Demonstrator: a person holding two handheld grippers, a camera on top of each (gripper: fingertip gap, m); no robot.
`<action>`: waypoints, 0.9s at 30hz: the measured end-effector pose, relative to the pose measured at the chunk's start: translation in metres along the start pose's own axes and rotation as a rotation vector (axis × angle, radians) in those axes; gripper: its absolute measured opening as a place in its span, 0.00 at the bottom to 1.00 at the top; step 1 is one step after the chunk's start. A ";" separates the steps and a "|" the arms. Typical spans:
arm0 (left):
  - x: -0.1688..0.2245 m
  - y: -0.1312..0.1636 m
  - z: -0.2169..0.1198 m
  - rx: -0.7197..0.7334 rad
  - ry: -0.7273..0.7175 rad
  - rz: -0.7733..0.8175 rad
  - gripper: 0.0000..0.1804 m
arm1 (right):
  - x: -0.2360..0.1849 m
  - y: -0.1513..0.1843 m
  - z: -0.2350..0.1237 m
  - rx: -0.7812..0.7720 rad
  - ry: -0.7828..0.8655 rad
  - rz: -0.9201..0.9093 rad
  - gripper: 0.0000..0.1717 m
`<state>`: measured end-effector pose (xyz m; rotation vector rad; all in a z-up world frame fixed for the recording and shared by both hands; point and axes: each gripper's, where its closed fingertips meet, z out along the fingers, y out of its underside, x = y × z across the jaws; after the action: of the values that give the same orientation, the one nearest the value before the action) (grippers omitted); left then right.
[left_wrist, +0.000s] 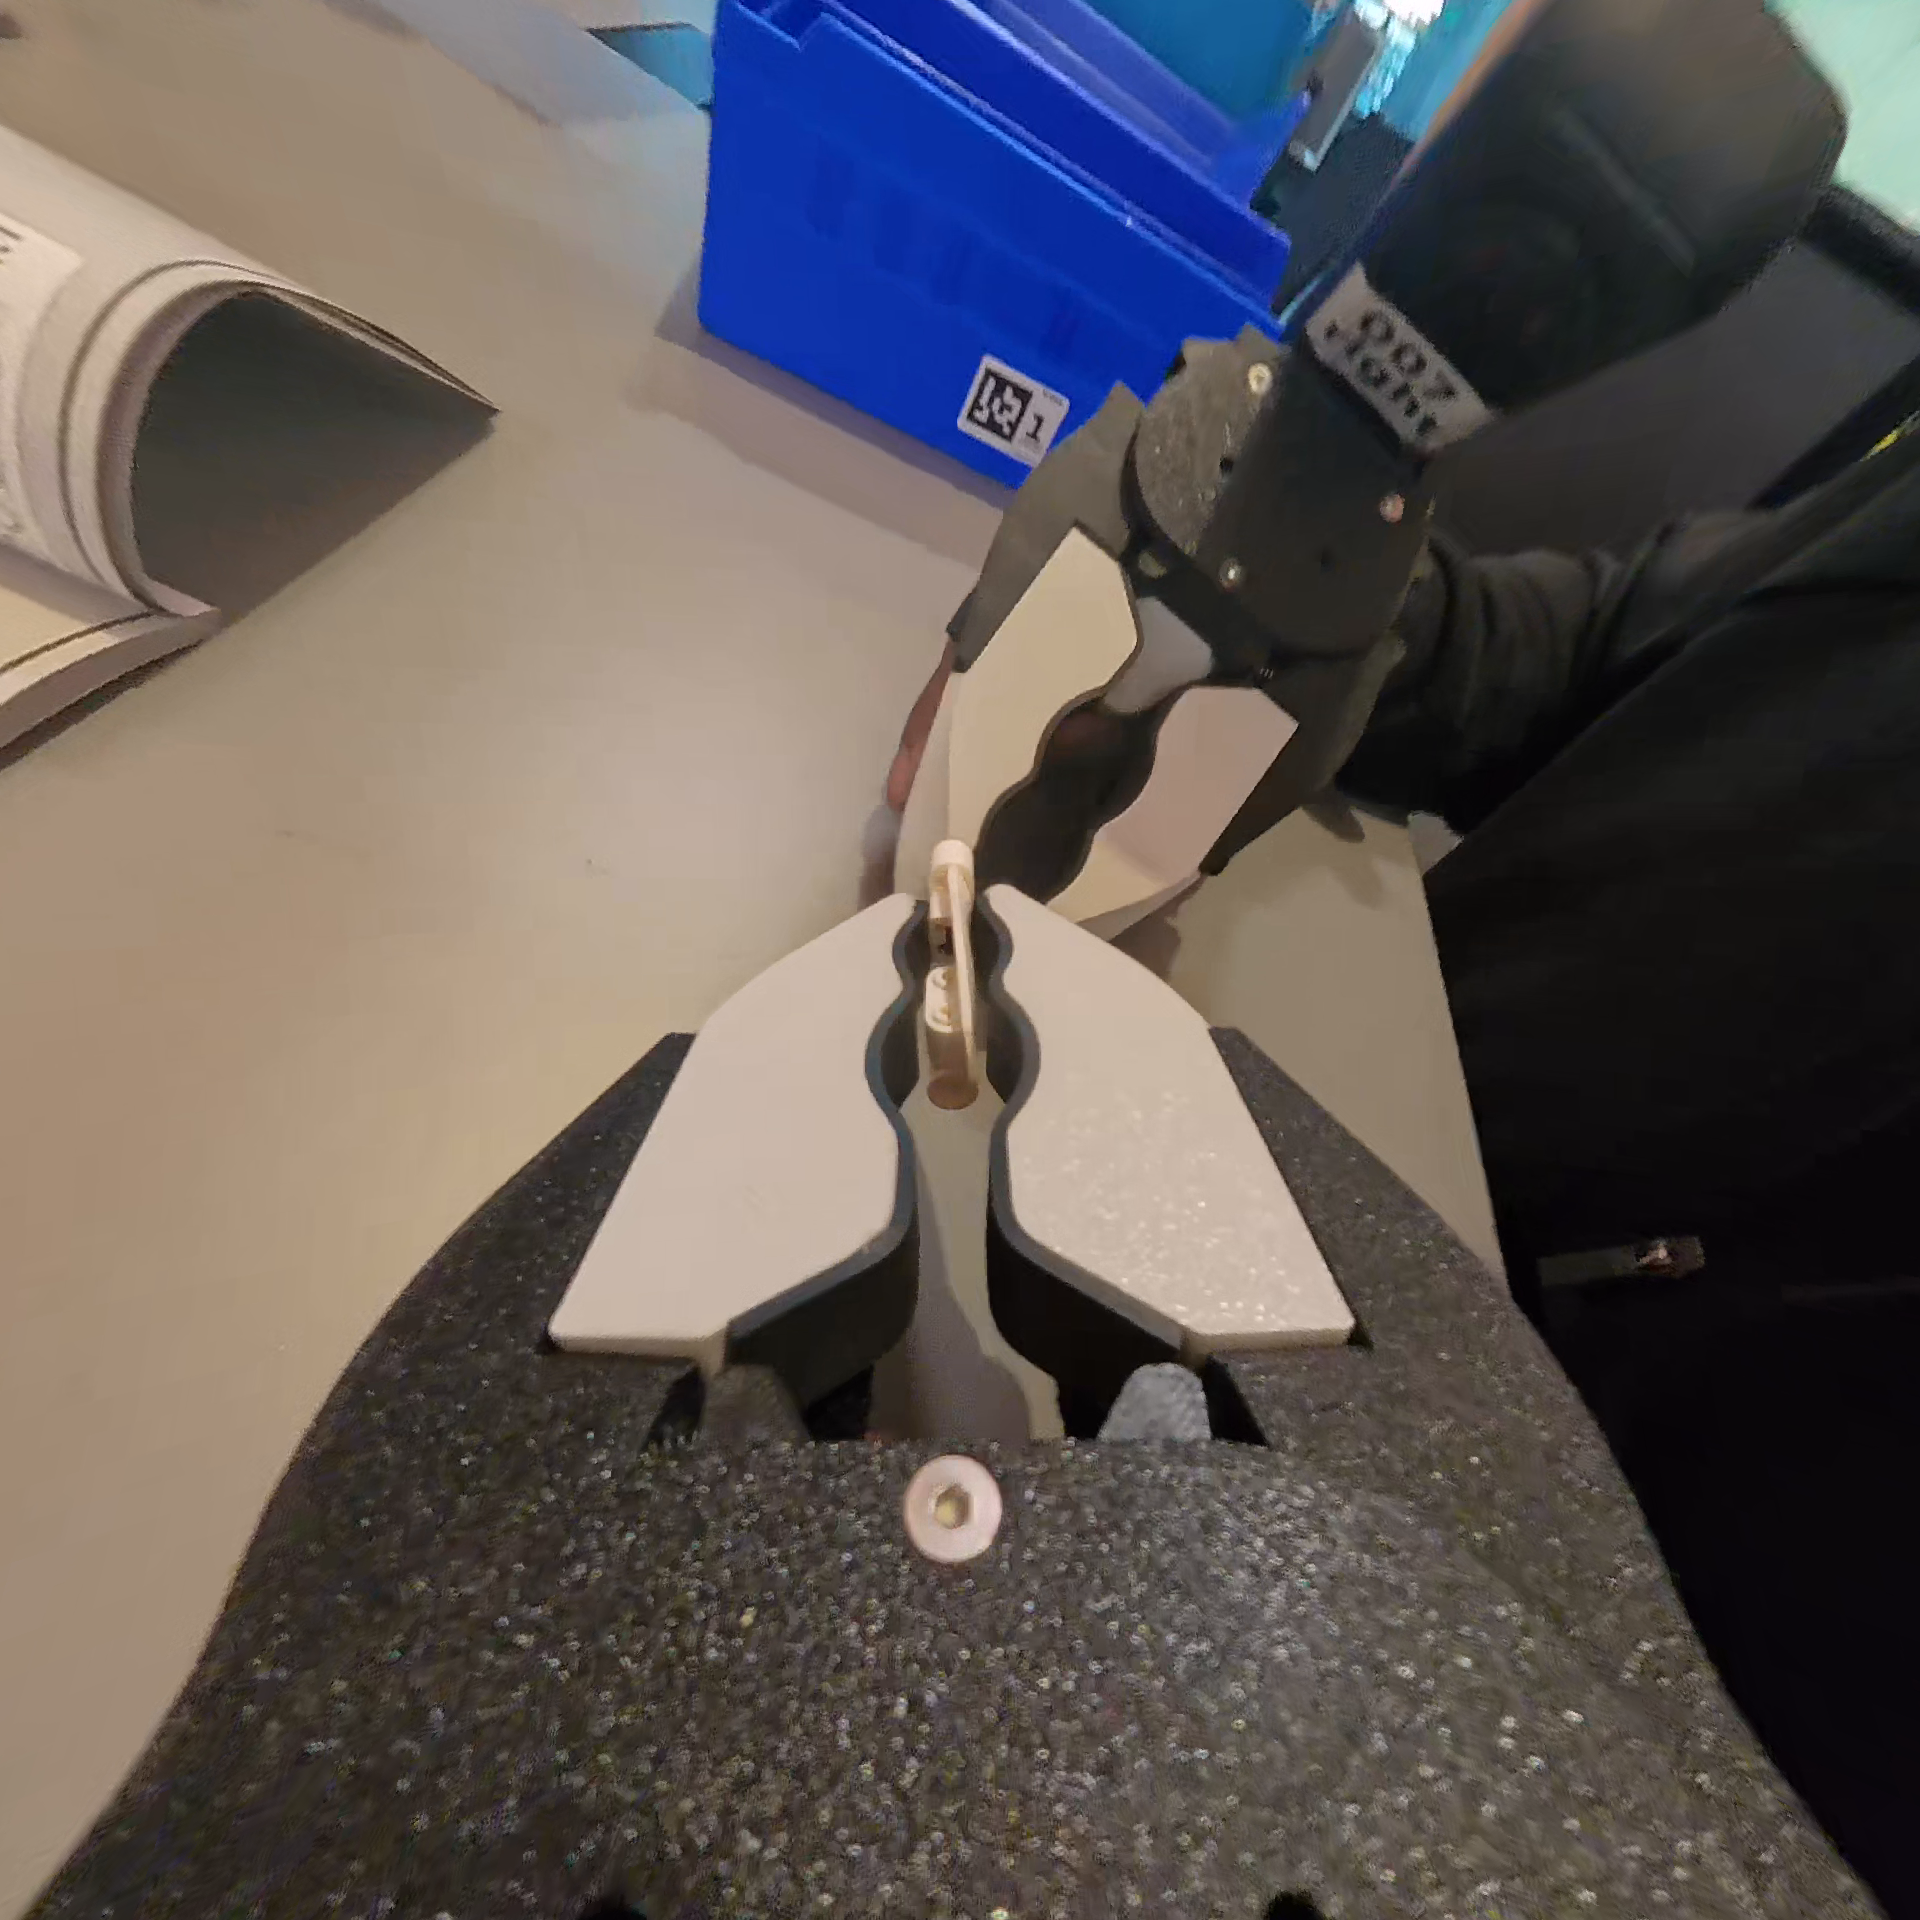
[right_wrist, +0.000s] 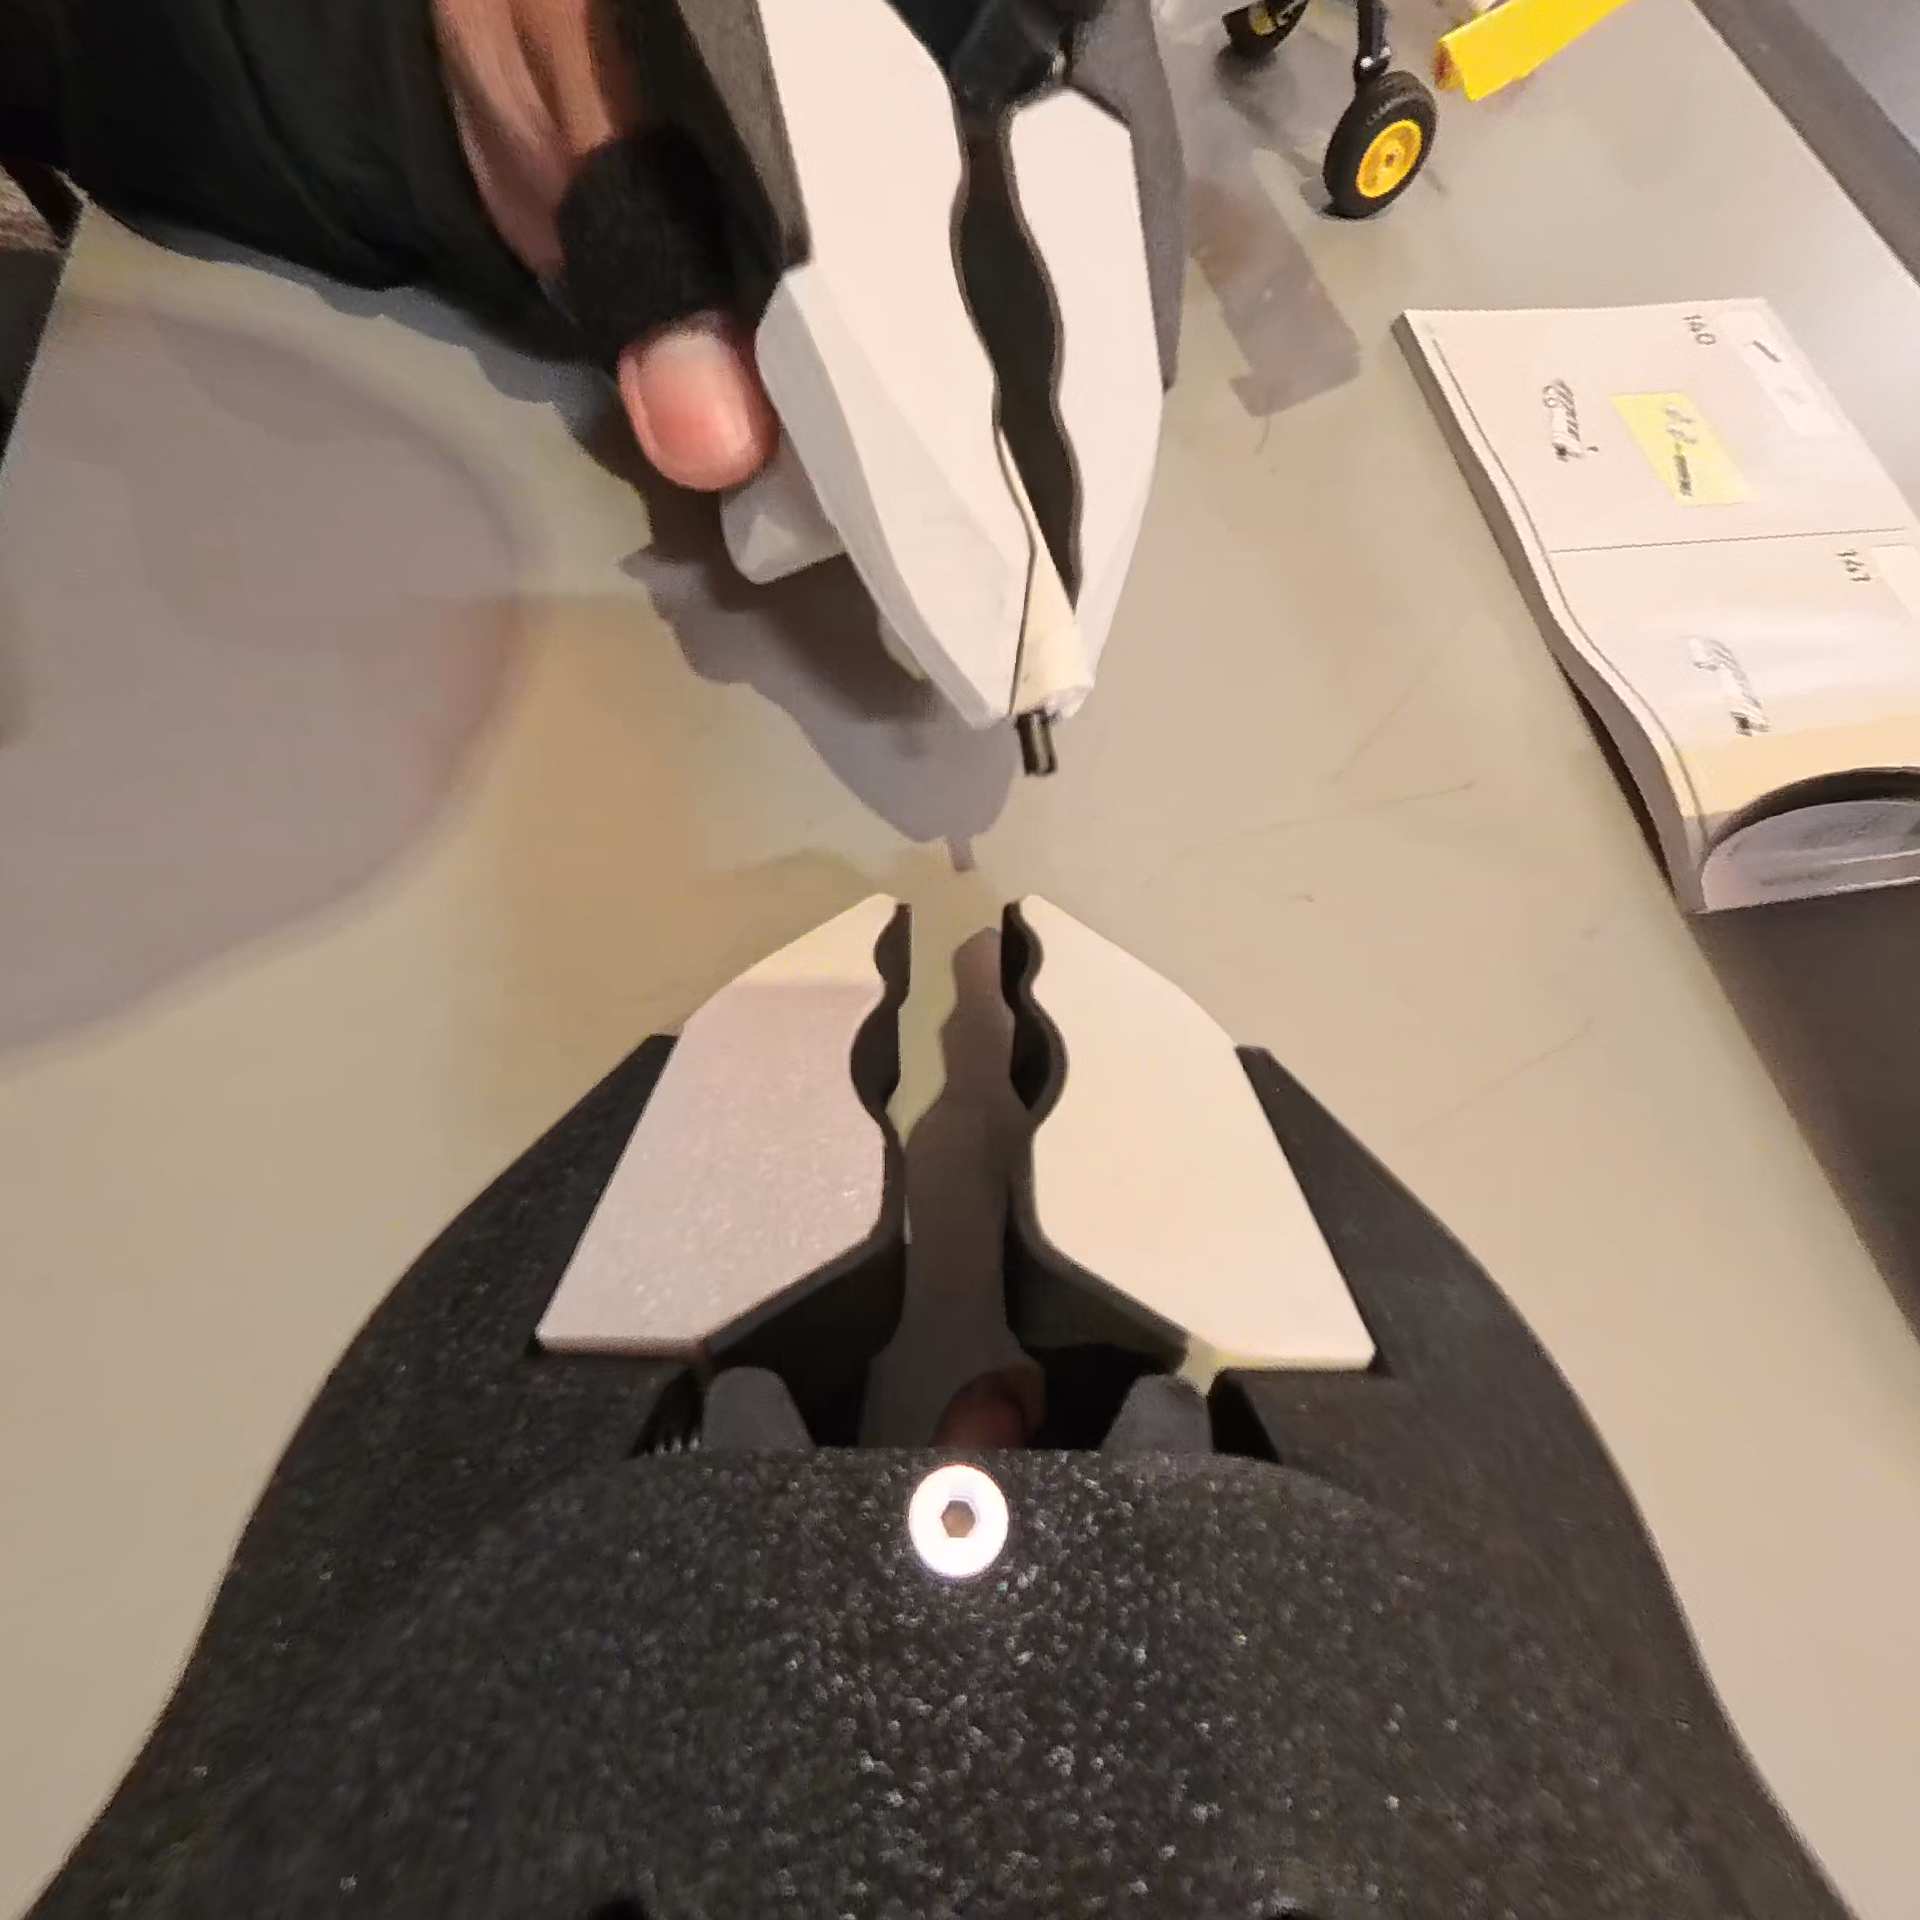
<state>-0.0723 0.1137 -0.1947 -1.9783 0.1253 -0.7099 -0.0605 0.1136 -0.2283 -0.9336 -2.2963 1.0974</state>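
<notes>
Your left gripper (left_wrist: 951, 914) pinches a small cream plastic part (left_wrist: 951, 966) with a dark pin (right_wrist: 1036, 746) at its tip, just above the table (left_wrist: 416, 935). Your right gripper (right_wrist: 956, 914) stands slightly open, holding nothing. Farther off: an open booklet (right_wrist: 1662, 540), a blue bin (left_wrist: 935, 229).

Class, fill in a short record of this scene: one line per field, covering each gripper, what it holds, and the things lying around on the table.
Left gripper: shut on a small beige plastic part, a dark pin poking out past the tips
Right gripper: open, nothing between its fingers, tips close to the table
Booklet: open, lying on the table
Blue bin: at the table's far side
Yellow-wheeled toy: far end of the table
</notes>
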 end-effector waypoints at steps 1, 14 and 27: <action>0.000 -0.003 -0.001 0.020 0.009 -0.027 0.04 | 0.003 0.001 0.000 -0.005 0.023 -0.009 0.11; 0.002 -0.016 -0.002 0.134 0.136 -0.373 0.04 | 0.024 -0.025 -0.005 0.161 0.252 -0.232 0.26; 0.016 0.001 0.010 0.009 0.152 -0.345 0.04 | 0.006 -0.040 0.000 0.249 0.243 -0.390 0.12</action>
<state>-0.0533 0.1147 -0.1924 -1.9563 -0.1322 -1.0811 -0.0804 0.0998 -0.1955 -0.4673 -1.9764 1.0065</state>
